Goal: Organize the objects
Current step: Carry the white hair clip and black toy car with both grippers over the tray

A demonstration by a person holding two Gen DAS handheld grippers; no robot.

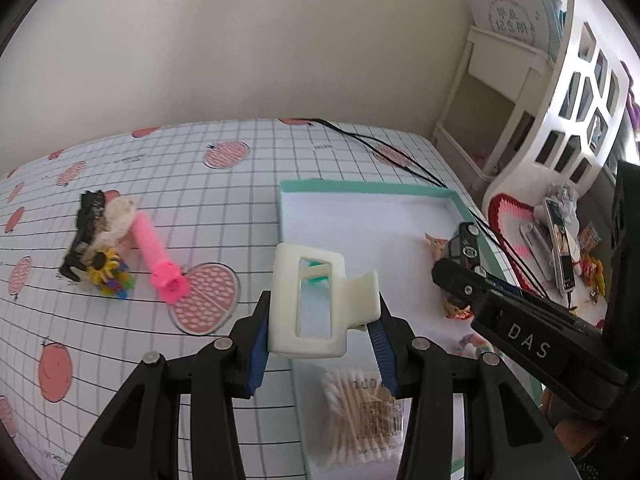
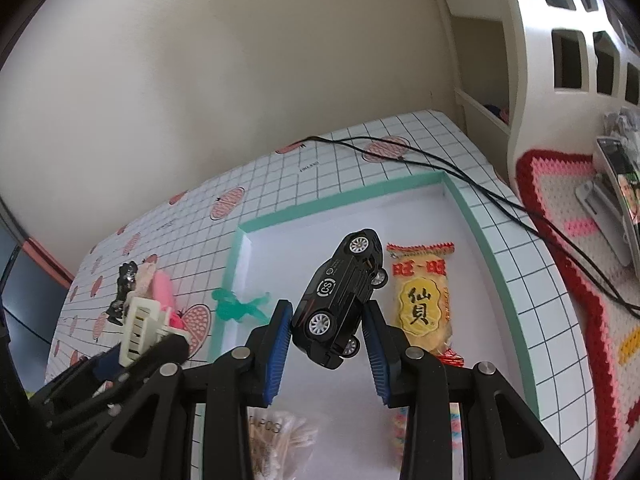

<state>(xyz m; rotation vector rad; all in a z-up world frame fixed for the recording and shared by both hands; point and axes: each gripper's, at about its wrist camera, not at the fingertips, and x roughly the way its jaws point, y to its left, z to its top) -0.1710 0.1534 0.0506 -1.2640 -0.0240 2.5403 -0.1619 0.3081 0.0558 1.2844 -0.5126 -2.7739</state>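
A white table covered in a grid-and-strawberry patterned cloth (image 1: 168, 184) carries a shallow white tray with a mint-green rim (image 1: 360, 189), and both grippers hang above that tray. The left gripper (image 1: 320, 336) reaches forward and slightly down over the tray's near left edge, its blue-padded fingers closed on a cream plastic claw hair clip (image 1: 316, 304); the clip stands with its long axis roughly upright, its open rectangular frame facing the camera and its lever jutting to the right. The right gripper (image 2: 326, 344) is angled over the tray's middle, its pads pinching a black die-cast toy car (image 2: 340, 300) by roof and underside; the car lies on its side in the air, nose tilted up and away toward the far right corner, wheels facing the lens. Just right of the car, a yellow rice-cracker packet (image 2: 422, 300) lies on the tray floor, and a bag of cotton swabs (image 1: 360, 412) sits near the front.
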